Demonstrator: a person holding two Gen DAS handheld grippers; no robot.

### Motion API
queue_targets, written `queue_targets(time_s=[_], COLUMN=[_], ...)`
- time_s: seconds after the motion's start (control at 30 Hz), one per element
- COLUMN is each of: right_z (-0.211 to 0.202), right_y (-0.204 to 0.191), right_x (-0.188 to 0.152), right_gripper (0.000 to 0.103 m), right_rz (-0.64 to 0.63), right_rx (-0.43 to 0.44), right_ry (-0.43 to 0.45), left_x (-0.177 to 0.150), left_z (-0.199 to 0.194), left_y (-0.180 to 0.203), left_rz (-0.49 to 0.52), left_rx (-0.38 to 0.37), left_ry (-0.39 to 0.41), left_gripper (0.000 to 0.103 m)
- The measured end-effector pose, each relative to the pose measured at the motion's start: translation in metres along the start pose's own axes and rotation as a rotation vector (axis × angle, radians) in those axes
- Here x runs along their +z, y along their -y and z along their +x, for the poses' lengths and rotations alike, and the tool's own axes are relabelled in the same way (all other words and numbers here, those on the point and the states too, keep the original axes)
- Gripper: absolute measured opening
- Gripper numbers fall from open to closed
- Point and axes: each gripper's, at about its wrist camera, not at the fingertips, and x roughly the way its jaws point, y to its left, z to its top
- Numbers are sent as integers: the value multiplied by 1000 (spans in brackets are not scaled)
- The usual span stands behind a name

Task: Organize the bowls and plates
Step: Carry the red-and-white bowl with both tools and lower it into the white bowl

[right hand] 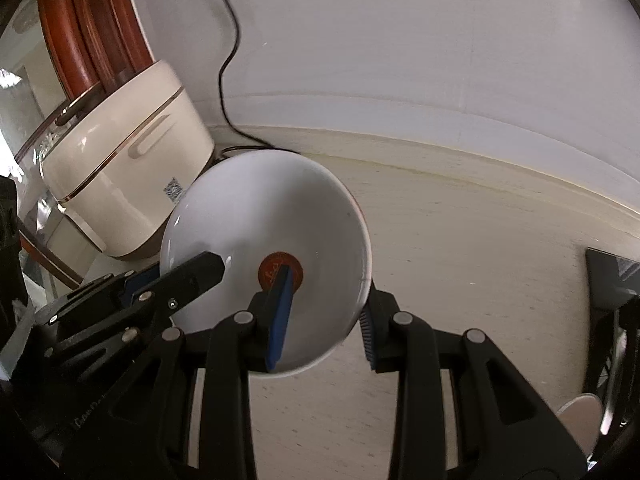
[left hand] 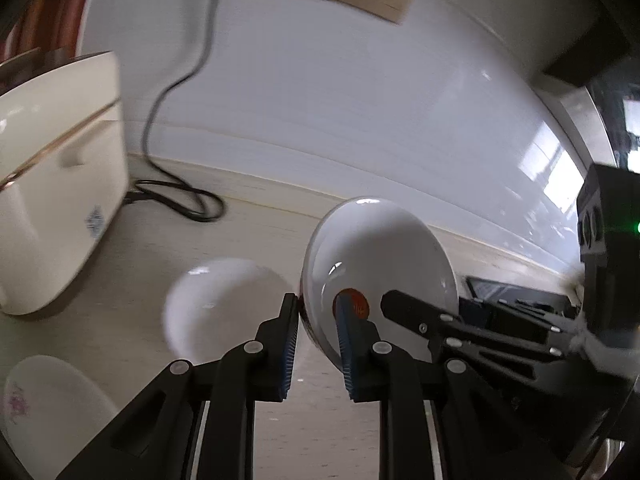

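Observation:
A white bowl (left hand: 380,256) with a red mark at its bottom is held tilted above the counter by both grippers. My left gripper (left hand: 318,318) is shut on its near-left rim, one finger inside, one outside. My right gripper (right hand: 326,300) is shut on the bowl's (right hand: 264,216) right rim; its finger (left hand: 404,306) shows in the left wrist view inside the bowl. A second white bowl (left hand: 224,304) sits on the counter to the left, blurred. A flowered white plate (left hand: 48,412) lies at the lower left.
A cream rice cooker (left hand: 56,176) stands at the left on the beige counter (right hand: 460,260), its black cord (left hand: 180,200) running up the white wall. A dark flat object (right hand: 612,280) lies at the right. A red-brown frame (right hand: 92,24) is behind the cooker.

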Motion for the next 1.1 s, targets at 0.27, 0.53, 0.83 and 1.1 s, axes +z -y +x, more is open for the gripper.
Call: queue_targets(time_s=[0.27,0.53,0.83,1.1], right_z=[41,65,66,64], right_y=[-16,-28,-41,-50], right_x=[4,2,-4,-9], right_gripper=[35,35,34,38], right_rz=[-11,-34,-100,-173], right_rx=[24,10,-51,-168], right_ry=[-50,-49,-31,3], left_x=[0,-8,-13,-16], left_z=[8,27,34,29], left_y=[-44,-69,-74,-71], left_rz=[-56,-100,-85,-47], left_rx=[43,78,119,139], left_ry=[-26,-42,-44,-38], left_gripper=[18,16,11,11])
